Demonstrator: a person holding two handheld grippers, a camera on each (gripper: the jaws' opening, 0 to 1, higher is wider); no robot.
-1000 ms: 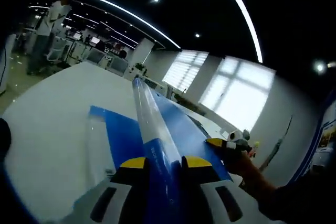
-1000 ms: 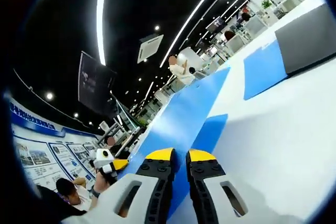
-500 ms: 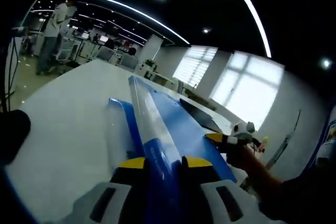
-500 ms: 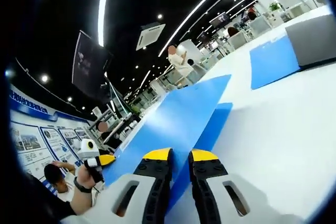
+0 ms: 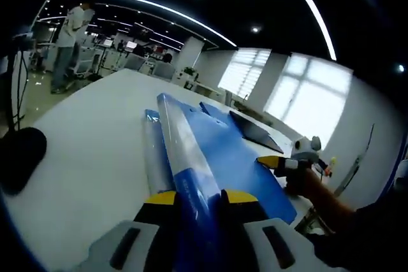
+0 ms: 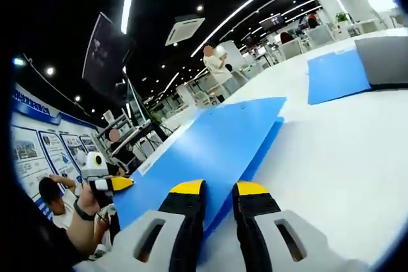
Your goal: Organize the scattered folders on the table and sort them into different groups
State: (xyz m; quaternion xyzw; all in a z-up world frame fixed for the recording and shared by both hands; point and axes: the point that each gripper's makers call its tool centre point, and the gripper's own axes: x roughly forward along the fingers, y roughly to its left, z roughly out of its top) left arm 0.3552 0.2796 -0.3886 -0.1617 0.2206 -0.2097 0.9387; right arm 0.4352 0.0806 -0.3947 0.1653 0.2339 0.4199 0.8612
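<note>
— While both pairs of jaws stay low in their views, what does the left gripper (image 5: 199, 197) hold?

— Its jaws are closed on the near edge of a blue folder (image 5: 217, 157), which runs away from the camera with its pale spine uppermost. To the left of it the white desk (image 5: 83, 144) is bare and wide, out to a dark rounded object (image 5: 19, 157) near the desk's left edge.

— And under the folder?

— A second blue folder (image 5: 153, 157) with a glossy edge lies flat just left of and below the held one. Further right a dark flat folder (image 5: 258, 133) rests on the desk, well beyond. At the right side the other gripper pinches the blue folder's far side edge, a hand behind it.

— What about the right gripper (image 6: 218, 189)?

— Its jaws are shut on the same blue folder's (image 6: 210, 144) edge; the sheet tilts up off the desk towards the left, where the left gripper holds the opposite side. Beneath it a strip of the lower folder (image 6: 258, 157) shows.

— Room to the right?

— Plenty: open white desk (image 6: 331, 151), then another blue folder (image 6: 338, 74) lying flat, touching a grey folder (image 6: 386, 62) at the far right edge.
</note>
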